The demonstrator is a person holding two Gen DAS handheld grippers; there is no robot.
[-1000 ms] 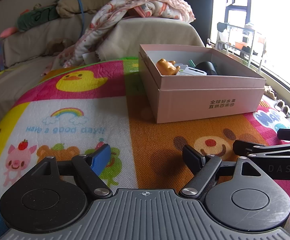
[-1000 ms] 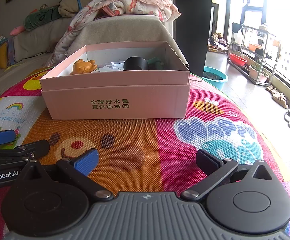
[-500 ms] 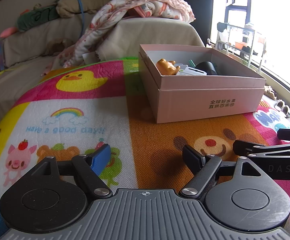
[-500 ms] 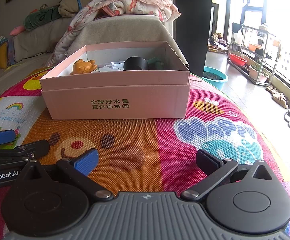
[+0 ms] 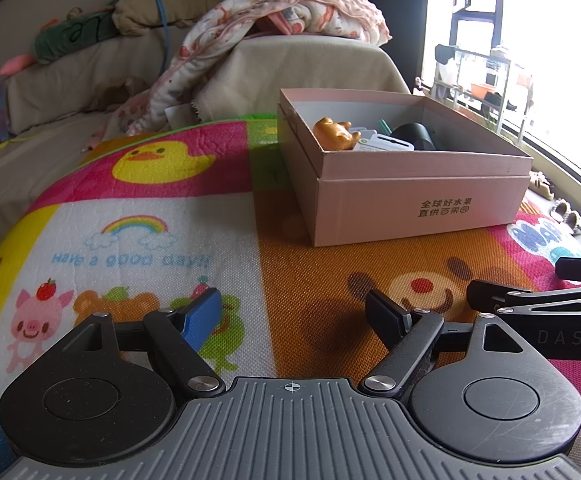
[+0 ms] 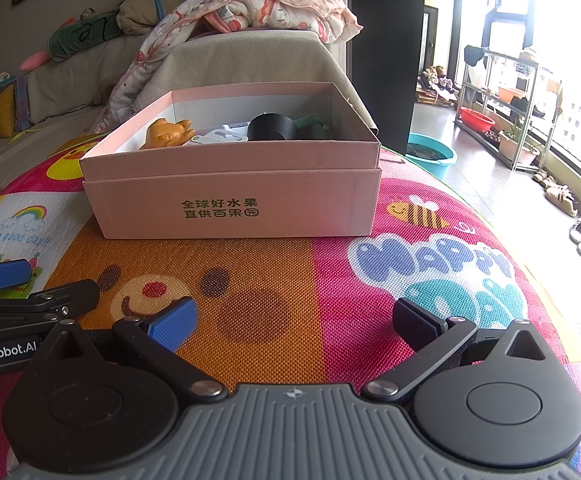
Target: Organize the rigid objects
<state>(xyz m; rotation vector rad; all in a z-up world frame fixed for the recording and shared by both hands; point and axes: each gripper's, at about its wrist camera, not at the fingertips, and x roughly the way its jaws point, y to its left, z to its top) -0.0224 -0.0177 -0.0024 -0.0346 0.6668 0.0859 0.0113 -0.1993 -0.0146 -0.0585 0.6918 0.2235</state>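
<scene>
"全球好水果" on pink box point(image 6: 234, 200), "GenRobot.AI" on tongs point(image 6: 2, 350)

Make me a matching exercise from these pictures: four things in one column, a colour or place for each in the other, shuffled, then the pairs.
Things:
1. animal figurine
2. cylinder
3. box
4. basin

Descriptions:
A. pink, open, on the play mat
B. orange, at the box's left end
C. teal, on the floor beyond the mat
D. black, in the middle of the box

Pairs: 1-B, 2-D, 3-A, 4-C
</scene>
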